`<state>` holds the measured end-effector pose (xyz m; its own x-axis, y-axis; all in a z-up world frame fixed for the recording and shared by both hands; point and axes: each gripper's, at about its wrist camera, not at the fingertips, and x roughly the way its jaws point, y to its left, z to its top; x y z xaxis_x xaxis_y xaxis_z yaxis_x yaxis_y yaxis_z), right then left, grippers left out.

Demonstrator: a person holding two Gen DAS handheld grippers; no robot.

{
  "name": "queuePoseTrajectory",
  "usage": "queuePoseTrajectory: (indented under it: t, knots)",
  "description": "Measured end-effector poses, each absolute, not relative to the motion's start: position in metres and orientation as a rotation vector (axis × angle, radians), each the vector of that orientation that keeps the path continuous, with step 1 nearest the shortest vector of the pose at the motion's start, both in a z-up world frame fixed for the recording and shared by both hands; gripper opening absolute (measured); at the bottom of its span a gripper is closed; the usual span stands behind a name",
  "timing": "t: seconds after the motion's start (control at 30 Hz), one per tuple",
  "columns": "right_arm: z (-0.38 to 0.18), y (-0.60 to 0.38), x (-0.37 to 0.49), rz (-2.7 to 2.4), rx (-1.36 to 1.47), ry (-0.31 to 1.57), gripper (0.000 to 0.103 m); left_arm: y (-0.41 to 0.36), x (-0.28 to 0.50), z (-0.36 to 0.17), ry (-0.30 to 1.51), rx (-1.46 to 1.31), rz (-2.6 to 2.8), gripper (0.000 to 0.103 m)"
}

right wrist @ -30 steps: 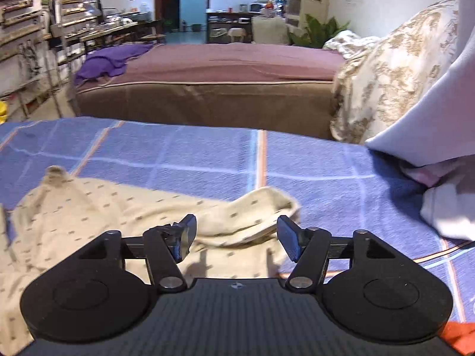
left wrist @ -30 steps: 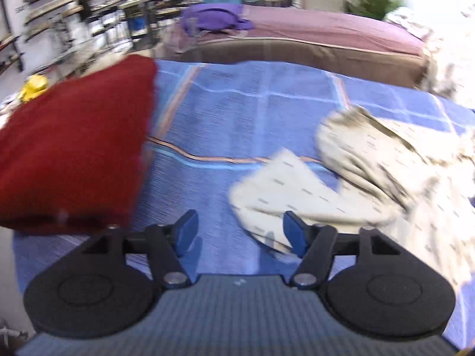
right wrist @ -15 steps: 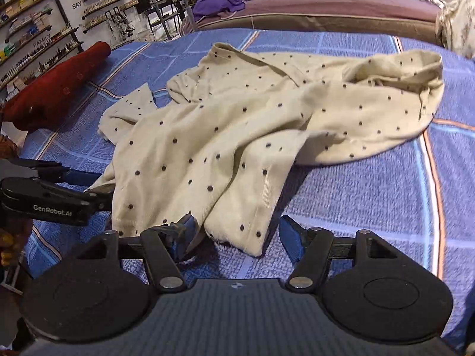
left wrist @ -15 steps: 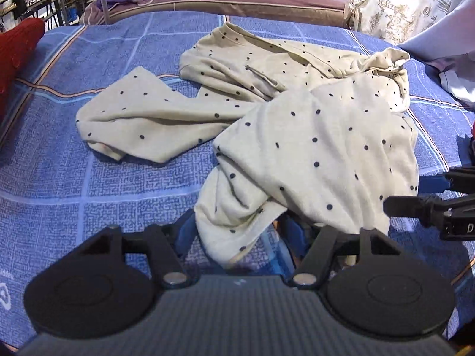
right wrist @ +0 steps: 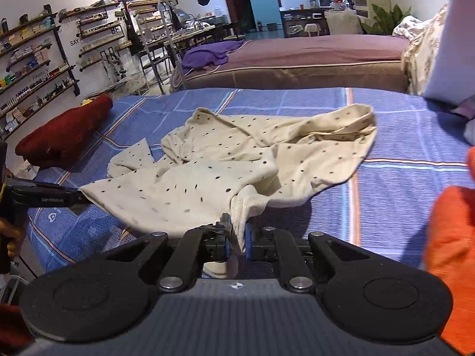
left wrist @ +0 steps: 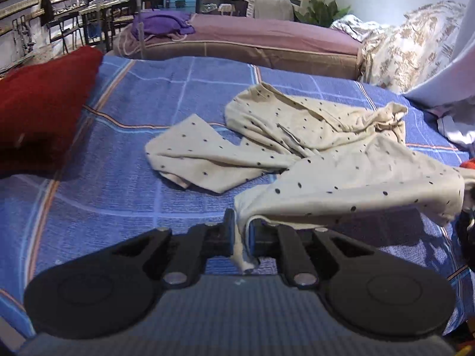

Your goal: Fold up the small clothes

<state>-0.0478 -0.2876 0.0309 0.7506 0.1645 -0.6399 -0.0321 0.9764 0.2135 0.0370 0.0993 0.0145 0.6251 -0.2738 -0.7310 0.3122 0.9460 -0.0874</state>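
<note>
Now both claws have just been closing, and each grips a near corner of the cream dotted shirt: left claw, right claw. From that held hem the shirt runs away across the blue bed, crumpled.

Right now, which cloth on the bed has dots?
The cream dotted garment, pinched in both grippers' jaws; the red cloth beside it is plain.
</note>
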Motion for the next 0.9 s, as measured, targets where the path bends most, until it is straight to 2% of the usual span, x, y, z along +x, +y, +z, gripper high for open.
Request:
queuePoseTrajectory:
  t: [0.13,0.4,0.57,0.9]
  knots:
    - [0.048,-0.311,-0.088,0.06,0.233,0.745,0.016,0.118,0.021,0.036,0.822,0.022,-0.334,0.009]
    - [0.03,-0.306,-0.117,0.019,0.249,0.813,0.015,0.117,-0.02,0.036,0.881,0.038,-0.375,0.009]
    - [0.026,-0.303,-0.135,0.069,0.203,0.892,0.015,0.124,-0.04,0.023,0.954,0.046,-0.372,0.009]
    - [-0.031,-0.29,-0.151,0.08,0.125,1.084,0.009,0.147,-0.068,-0.017,1.122,0.096,-0.282,0.009]
